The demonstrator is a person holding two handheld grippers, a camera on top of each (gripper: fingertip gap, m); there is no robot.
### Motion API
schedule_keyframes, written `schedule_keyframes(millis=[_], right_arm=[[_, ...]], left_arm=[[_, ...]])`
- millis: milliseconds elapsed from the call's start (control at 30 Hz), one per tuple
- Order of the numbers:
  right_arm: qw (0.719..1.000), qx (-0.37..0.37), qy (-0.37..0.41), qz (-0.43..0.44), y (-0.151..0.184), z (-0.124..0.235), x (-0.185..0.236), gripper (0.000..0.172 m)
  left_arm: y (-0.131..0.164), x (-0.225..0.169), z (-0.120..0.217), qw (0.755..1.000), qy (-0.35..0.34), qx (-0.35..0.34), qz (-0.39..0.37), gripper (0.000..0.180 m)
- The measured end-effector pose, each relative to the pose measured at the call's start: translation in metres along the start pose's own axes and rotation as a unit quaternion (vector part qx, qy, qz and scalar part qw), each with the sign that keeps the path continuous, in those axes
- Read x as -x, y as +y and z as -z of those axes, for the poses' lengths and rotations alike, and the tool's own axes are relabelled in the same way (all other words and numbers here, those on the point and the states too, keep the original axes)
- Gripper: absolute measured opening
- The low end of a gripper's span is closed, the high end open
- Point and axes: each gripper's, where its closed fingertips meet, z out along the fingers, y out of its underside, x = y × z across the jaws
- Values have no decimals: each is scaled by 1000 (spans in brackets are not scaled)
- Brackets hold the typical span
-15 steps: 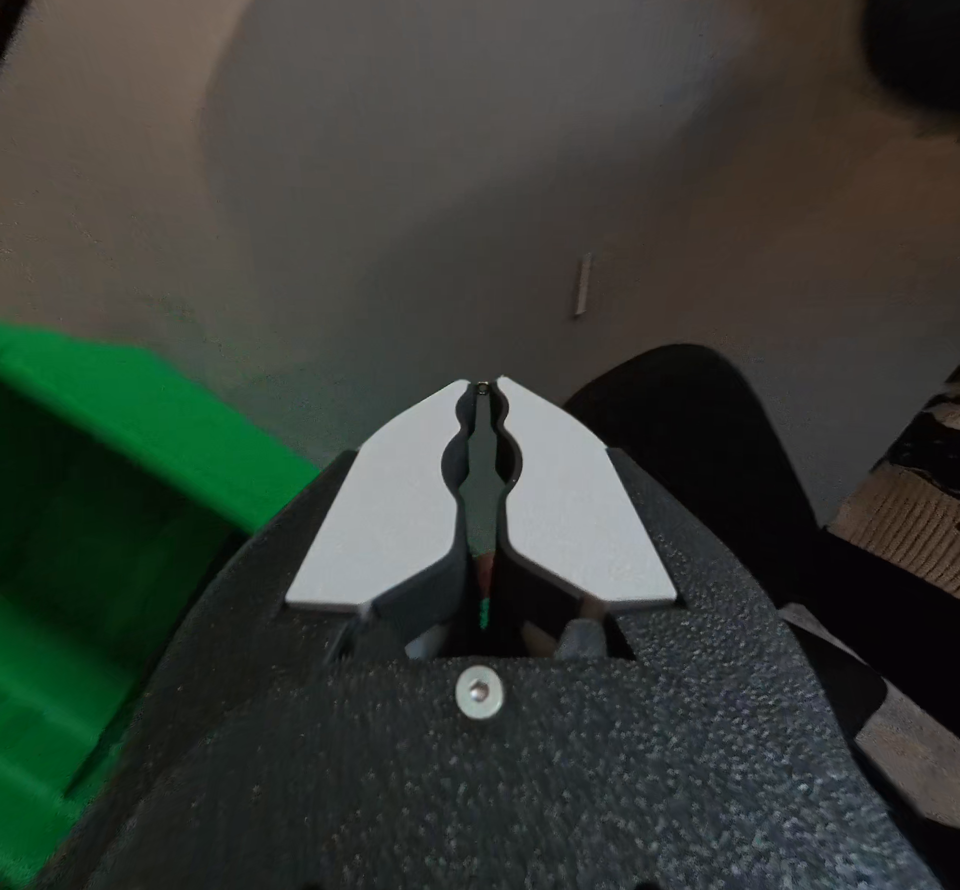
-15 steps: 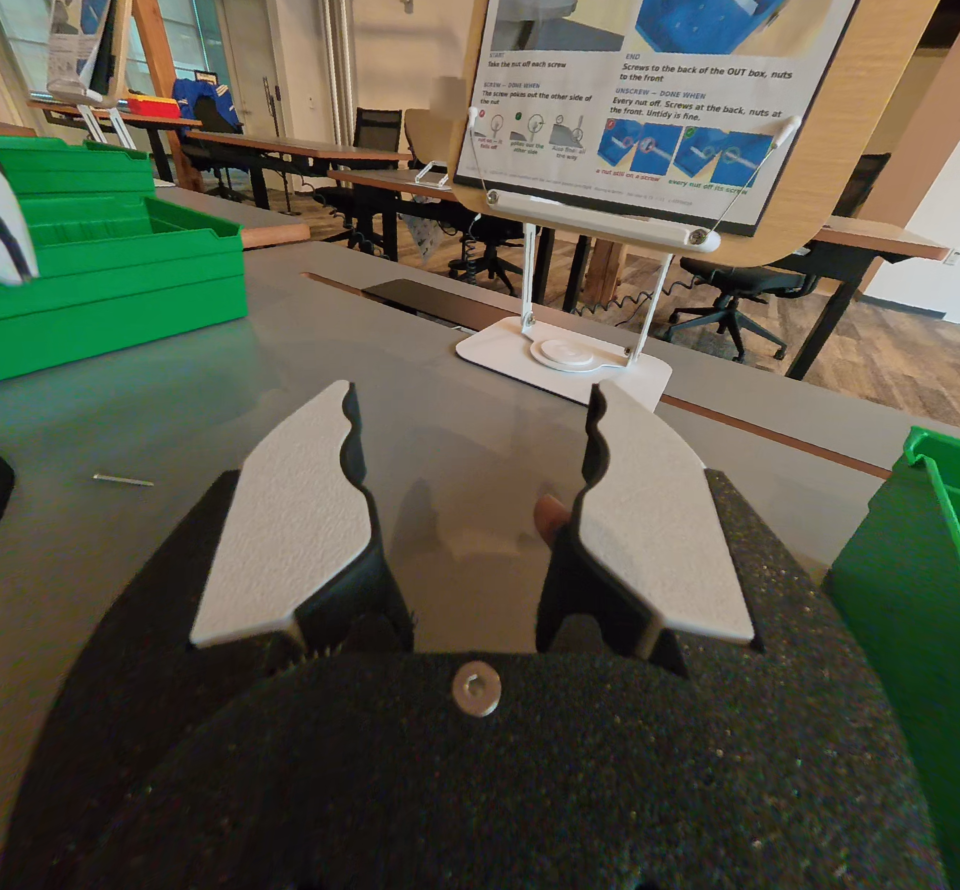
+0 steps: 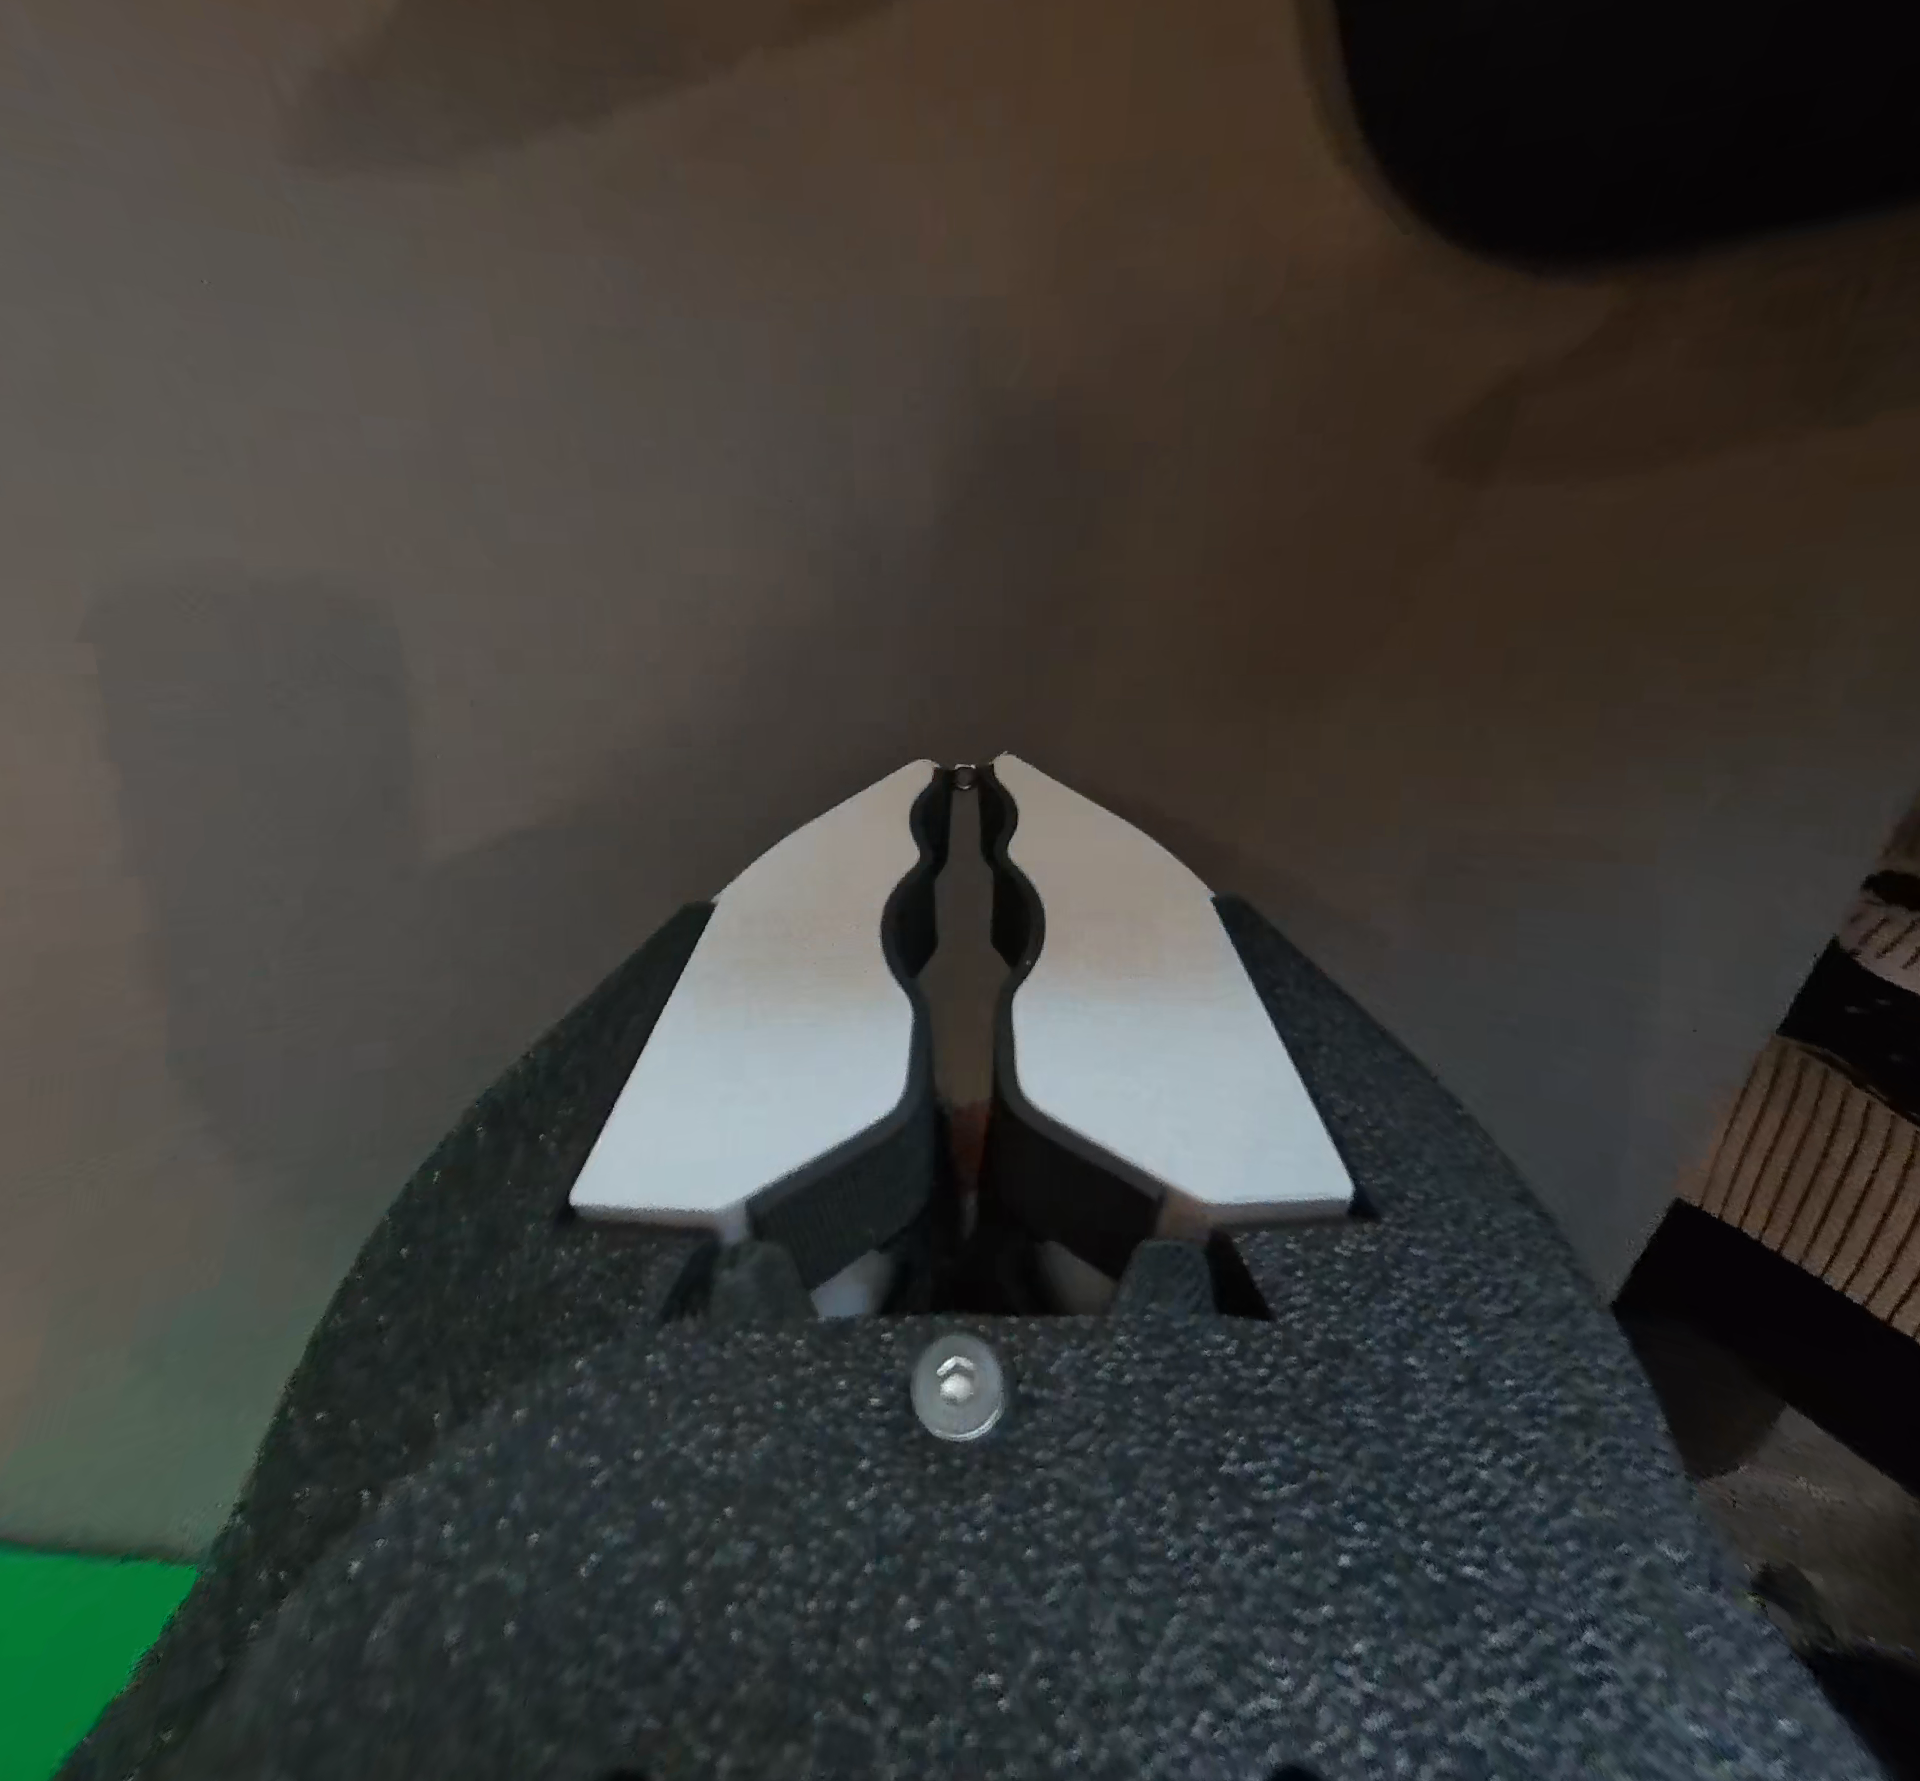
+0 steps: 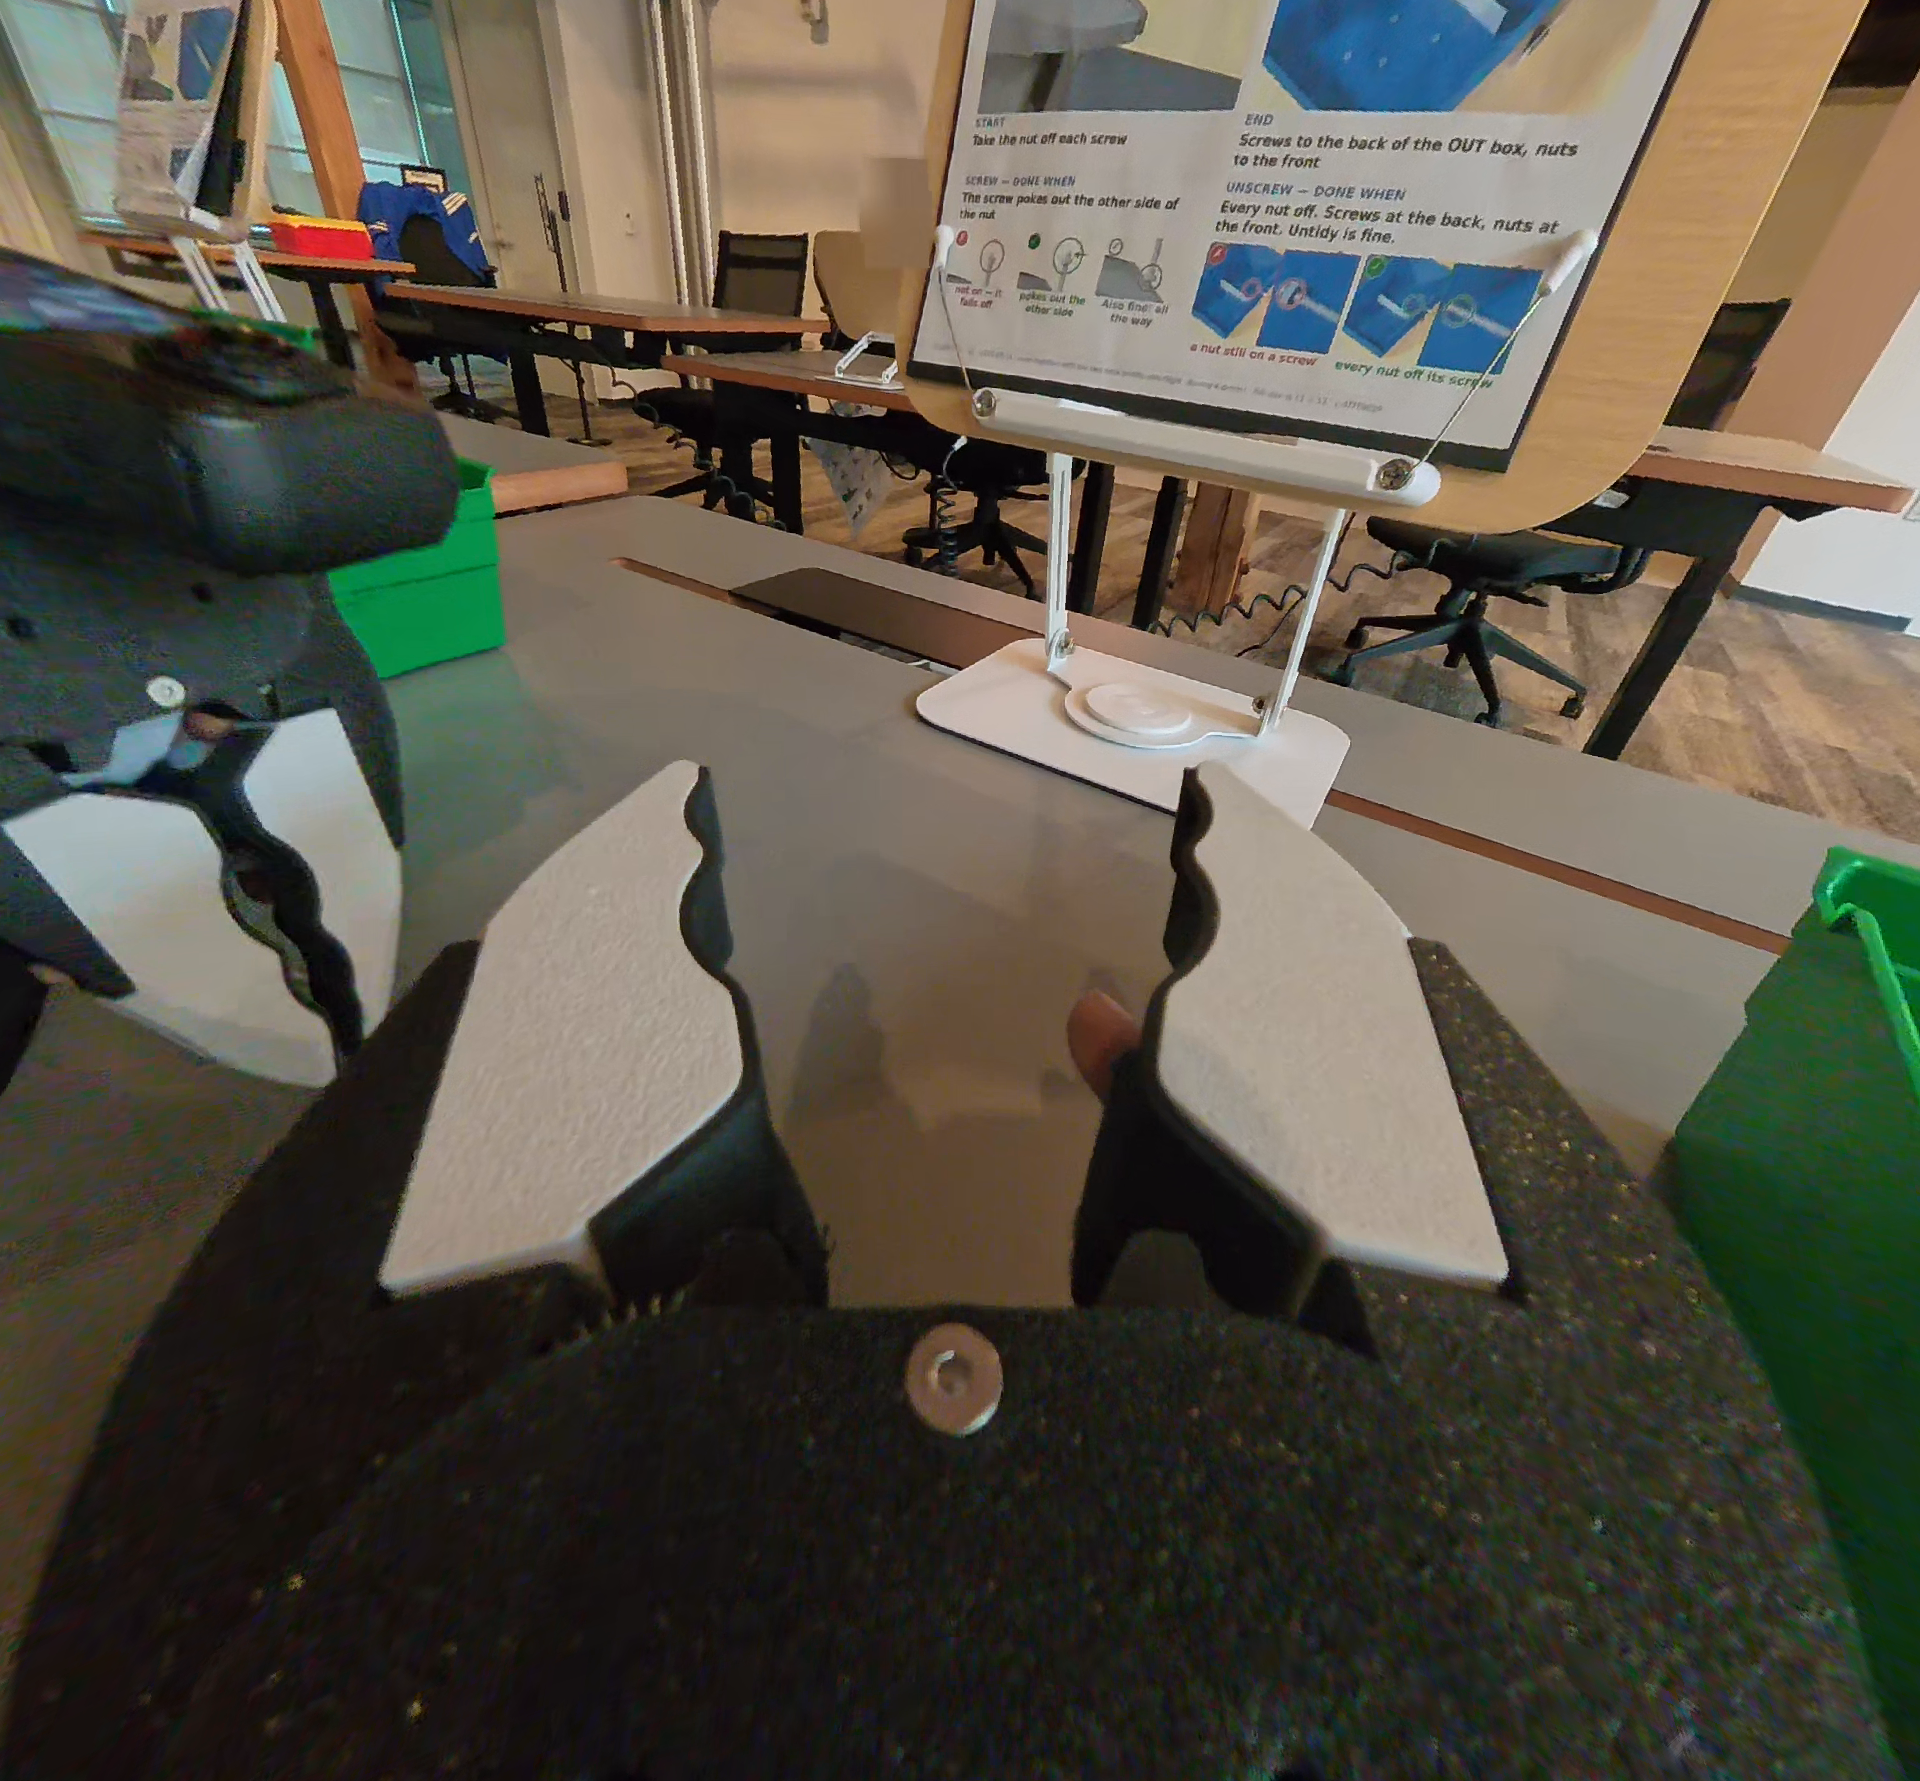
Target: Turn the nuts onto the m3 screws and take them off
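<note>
In the left wrist view my left gripper (image 3: 964,767) is shut on a small metal nut (image 3: 964,776), pinched at the very tips of its white fingers (image 3: 831,1004) above the grey table (image 3: 520,588). It also shows at the left of the right wrist view, where its white fingers (image 4: 332,848) point down at the table. My right gripper (image 4: 940,781) is open wide with nothing between its fingers and hovers over the grey table (image 4: 644,692). No screw shows in either view.
A green bin (image 4: 426,588) stands at the back left and another green bin (image 4: 1808,1160) at the right. An instruction board on a white stand (image 4: 1132,723) is ahead. A dark blurred shape (image 3: 1662,48) fills the left view's upper right.
My left gripper has moved towards the right gripper, still holding the nut. The green bin slid almost out of its view. The screw lying on the table no longer shows.
</note>
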Motion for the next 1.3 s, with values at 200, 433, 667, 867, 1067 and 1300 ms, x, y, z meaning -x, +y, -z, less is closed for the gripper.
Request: schedule_keyframes(millis=[200,433,667,867,1067,1300], right_arm=[[1000,0,-1,2,0,0,0,83],[1000,0,-1,3,-1,0,0,83],[1000,0,-1,3,-1,0,0,83],[1000,-1,-1,5,-1,0,0,83],[1000,-4,-1,4,-2,1,0,83],[1000,-9,0,2,-4,1,-1,82]], left_arm=[[-3,-4,-13,1000,-1,24,-18,5],[-1,-6,-19,999,0,37,-25,5],[-1,-8,-21,999,6,39,-28,5],[0,-14,-16,999,30,19,-28,25],[-8,-7,4,995,19,-95,17,61],[-14,18,55,945,-75,-312,67,95]])
